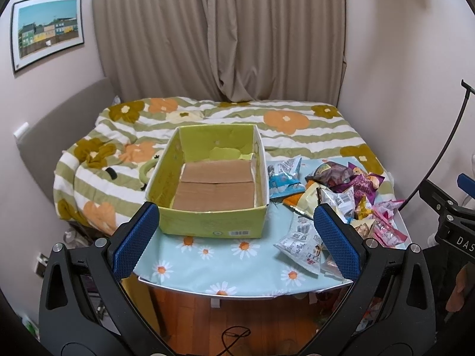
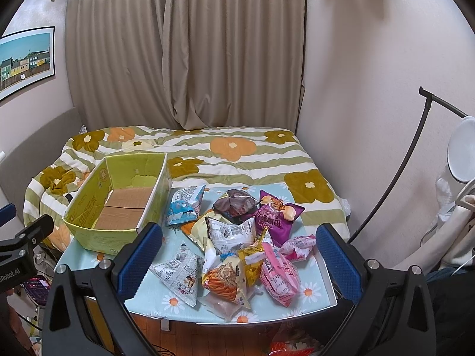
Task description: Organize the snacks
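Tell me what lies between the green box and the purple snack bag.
In the right wrist view, a blue-and-white snack bag and a dark brown one lie between the green box and the purple bag.

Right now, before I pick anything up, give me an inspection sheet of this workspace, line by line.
Surface: small table with a light blue daisy-print cloth, set against the bed.
Job's things: green cardboard box, open, nothing inside but its brown flaps; pile of snack packets on the cloth to its right, none in the box.
Clutter: nothing seen on the table beyond the packets.
Grippers: left gripper open, holding nothing, facing the box; right gripper open, holding nothing, facing the pile.
Cables: black cable looped on the wooden floor under the table.
Surroundings: bed with floral striped quilt, closed beige curtains, framed picture on the left wall.
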A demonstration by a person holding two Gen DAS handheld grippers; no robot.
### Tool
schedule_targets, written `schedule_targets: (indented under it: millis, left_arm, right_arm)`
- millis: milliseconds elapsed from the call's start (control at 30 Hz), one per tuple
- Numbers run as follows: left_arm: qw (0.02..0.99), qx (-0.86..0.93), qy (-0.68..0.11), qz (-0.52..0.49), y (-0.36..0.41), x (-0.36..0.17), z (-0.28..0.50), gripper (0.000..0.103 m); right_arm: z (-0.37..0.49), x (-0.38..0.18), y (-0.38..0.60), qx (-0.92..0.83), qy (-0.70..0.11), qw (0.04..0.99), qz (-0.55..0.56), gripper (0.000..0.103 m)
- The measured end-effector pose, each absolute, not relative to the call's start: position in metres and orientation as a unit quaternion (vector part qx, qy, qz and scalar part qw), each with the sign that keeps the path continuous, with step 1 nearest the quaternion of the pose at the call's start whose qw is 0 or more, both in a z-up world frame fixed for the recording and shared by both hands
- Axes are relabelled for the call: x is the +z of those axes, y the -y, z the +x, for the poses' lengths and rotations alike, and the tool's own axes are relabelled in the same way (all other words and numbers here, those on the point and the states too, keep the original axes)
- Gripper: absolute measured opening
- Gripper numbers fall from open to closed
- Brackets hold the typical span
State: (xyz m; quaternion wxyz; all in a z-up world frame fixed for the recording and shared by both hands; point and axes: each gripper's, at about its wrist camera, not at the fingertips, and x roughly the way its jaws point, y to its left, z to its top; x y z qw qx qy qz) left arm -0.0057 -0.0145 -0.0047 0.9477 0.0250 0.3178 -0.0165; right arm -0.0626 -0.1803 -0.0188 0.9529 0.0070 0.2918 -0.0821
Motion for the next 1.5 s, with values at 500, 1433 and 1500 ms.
schedule_targets:
  millis: [500,1433,1500]
  left_arm:
    - [0.947,-0.021,-0.319,0.025,0.022,-0.006,-0.008,0.103]
    - [0.888,-0.113,-0.444,0.028,0.092,-0.120,0.040,0.103]
    - [0.883,-0.120,-0.453,0.036,0.095,-0.134,0.049,0.103]
  right_arm:
    - [-0.064,-0.020,0.181,-0.082,-0.292,0.953,0.007,0.103]
    - [-0.050,-0.112,0.241,0.013,-0.390,0.920,0.036,0.103]
    - [-0.045,-0.124,0.240,0.028,-0.397,0.917,0.036,0.103]
